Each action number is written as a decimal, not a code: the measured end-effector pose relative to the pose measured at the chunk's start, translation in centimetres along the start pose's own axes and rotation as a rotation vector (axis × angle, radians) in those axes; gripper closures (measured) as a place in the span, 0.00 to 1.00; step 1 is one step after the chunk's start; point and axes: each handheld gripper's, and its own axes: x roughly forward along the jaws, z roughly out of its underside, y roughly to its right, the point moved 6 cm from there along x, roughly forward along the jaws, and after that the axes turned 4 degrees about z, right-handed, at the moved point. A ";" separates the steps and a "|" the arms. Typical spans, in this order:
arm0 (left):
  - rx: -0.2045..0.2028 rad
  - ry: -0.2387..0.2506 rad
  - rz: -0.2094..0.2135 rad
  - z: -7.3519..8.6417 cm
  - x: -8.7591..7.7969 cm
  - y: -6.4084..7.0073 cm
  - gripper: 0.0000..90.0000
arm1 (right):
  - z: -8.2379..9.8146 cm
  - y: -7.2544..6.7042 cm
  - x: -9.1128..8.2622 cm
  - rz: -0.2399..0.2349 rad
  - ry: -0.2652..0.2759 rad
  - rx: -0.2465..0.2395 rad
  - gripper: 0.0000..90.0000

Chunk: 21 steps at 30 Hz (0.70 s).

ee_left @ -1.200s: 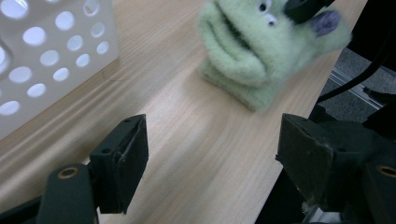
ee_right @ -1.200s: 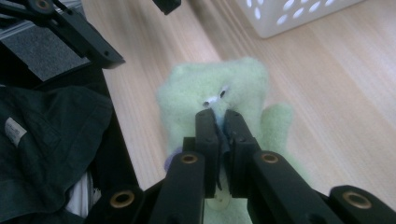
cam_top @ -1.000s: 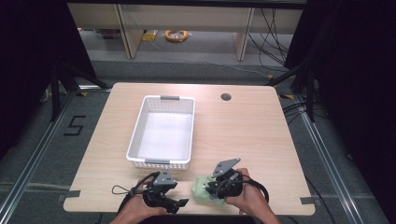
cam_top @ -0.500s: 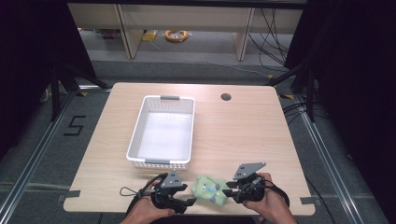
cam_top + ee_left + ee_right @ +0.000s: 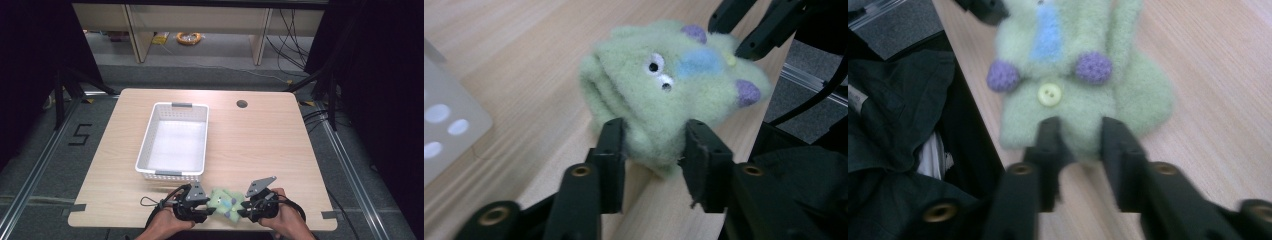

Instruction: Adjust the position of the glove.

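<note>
We've got both grippers, left (image 5: 206,204) and right (image 5: 243,207), clamped on the plush toy (image 5: 225,201) near the basket (image 5: 145,150); the left jaws have just been closing. Right grip looks shallow, may slip.

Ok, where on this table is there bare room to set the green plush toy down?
Bare wood runs right of the white basket to the table edge, below the cable hole, plus a narrower strip to the basket's left. The near edge is crowded: left gripper and right gripper pinch the green plush toy there.
</note>
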 end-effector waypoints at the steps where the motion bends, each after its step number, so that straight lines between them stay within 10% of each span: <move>1: 0.012 -0.002 -0.002 -0.1 -0.1 0.0 0.76 | 0.0 -0.1 0.0 -0.013 0.009 0.003 0.90; 12: 0.079 0.072 0.000 -4.1 -1.7 -0.2 0.85 | -1.1 -2.3 -2.7 -0.005 0.070 -0.059 0.98; 21: 0.055 0.052 0.041 -5.6 1.4 -1.0 0.85 | -1.4 -4.4 -1.3 -0.073 0.114 -0.037 0.98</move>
